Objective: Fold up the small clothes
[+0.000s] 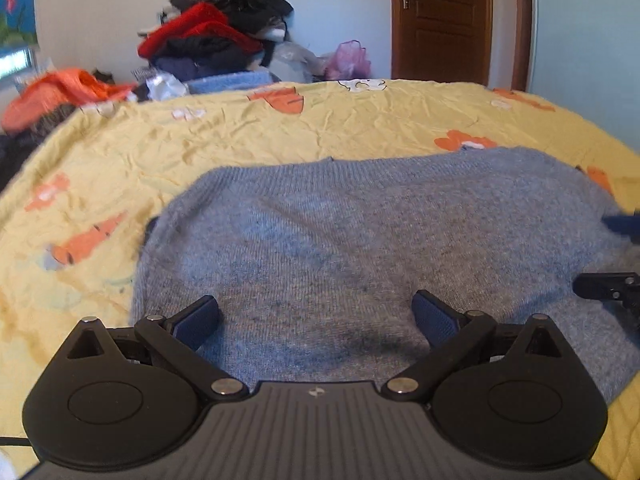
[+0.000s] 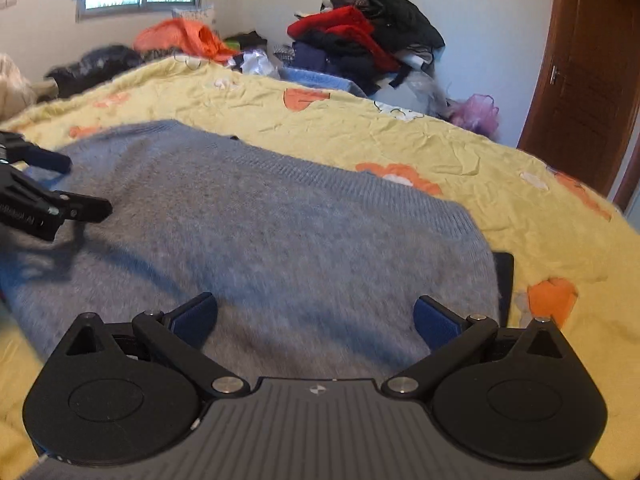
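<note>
Sweater (image 1: 360, 240), near edge hidden behind the spread-jawed, empty left gripper (image 1: 316, 320) and right gripper (image 2: 316, 320), lies on a bedspread (image 1: 240, 136).

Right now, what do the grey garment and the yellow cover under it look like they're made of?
The grey garment looks like a soft wool-type knit: fuzzy matte surface, ribbed band along its far edge. The yellow cover looks like thin woven cotton or similar: matte, finely creased, printed with orange carrots. Exact fibres can't be told.

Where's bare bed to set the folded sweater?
Free: yellow bedspread between the sweater and the far edge, and left of the sweater toward the orange garment. Crowded: the clothes pile beyond the bed. Both grippers, left and right, are open over the sweater.
</note>
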Available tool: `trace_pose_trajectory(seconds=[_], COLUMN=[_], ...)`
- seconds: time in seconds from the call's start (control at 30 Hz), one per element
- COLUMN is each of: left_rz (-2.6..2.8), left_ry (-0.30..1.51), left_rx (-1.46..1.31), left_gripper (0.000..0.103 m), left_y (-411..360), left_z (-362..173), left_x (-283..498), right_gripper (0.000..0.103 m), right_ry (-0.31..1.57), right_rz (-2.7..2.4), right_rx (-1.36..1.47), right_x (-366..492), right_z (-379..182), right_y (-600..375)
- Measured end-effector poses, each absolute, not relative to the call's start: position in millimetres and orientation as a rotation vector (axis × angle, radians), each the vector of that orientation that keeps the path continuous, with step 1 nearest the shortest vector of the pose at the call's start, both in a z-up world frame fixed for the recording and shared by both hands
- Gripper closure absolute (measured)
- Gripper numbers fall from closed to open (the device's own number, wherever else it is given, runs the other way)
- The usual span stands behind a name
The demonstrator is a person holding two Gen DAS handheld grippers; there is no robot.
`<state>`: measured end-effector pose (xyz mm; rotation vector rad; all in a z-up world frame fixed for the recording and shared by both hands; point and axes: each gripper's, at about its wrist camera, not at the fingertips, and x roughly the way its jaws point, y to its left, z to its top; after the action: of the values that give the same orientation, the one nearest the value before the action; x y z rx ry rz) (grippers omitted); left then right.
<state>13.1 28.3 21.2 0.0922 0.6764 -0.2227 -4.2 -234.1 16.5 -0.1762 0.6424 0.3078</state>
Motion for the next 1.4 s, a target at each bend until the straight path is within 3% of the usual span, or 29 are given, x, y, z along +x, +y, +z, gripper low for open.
trace_pose_trajectory(seconds=[0.27, 0.53, 0.87, 0.93, 0.97, 1.0, 1.13, 1.17, 1.2, 1.27, 1.4], left_rz=[-0.102, -0.068, -0.035, 0.006, 0.029, 0.047, 0.062, 0.071, 0.089, 0.133, 0.158], left_ry=[0.595, 0.612, 0.623, 0.632, 0.641, 0.641, 0.612, 0.606, 0.605, 0.621, 0.604], left_rx=[0.035, -0.516, -0.804, -0.755, -0.711, -0.676, -0.602, -0.588, -0.572, -0.537, -0.506], left_gripper=[0.0, 0.0, 0.002, 0.025, 0.042, 0.048, 0.051, 0.056, 0.071, 0.091, 0.094], left_y=[34.9, 103.2, 141.4, 137.7, 134.3, 130.9, 122.5, 121.4, 120.5, 120.1, 115.3], left_z=[37.5, 36.8, 22.8, 24.1, 23.9, 23.9, 23.1, 22.6, 22.1, 19.8, 25.7], left_x=[-17.8, -123.0, -97.3, -91.2, -88.7, -88.5, -94.5, -95.9, -96.2, -93.1, -93.4], right_gripper=[0.0, 0.0, 0.0, 0.0, 0.0, 0.0, 0.0, 0.0, 0.0, 0.0, 0.0], right_ry=[0.658, 0.657, 0.654, 0.654, 0.654, 0.654, 0.653, 0.653, 0.653, 0.653, 0.653], right_rz=[0.313, 0.312, 0.306, 0.302, 0.3, 0.299, 0.298, 0.298, 0.298, 0.298, 0.298], right_rx=[-0.117, -0.115, -0.115, -0.115, -0.114, -0.114, -0.115, -0.115, -0.115, -0.115, -0.115], right_x=[2.2, 1.1, -0.3, -0.8, -1.0, -0.9, -1.5, -1.5, -1.4, -1.4, -1.3], right_z=[17.0, 17.4, 17.8, 18.0, 18.2, 18.2, 18.2, 18.3, 18.3, 18.3, 18.4], right_y=[-249.2, -250.4, -250.1, -250.1, -249.6, -250.1, -250.1, -250.1, -250.1, -250.1, -250.2])
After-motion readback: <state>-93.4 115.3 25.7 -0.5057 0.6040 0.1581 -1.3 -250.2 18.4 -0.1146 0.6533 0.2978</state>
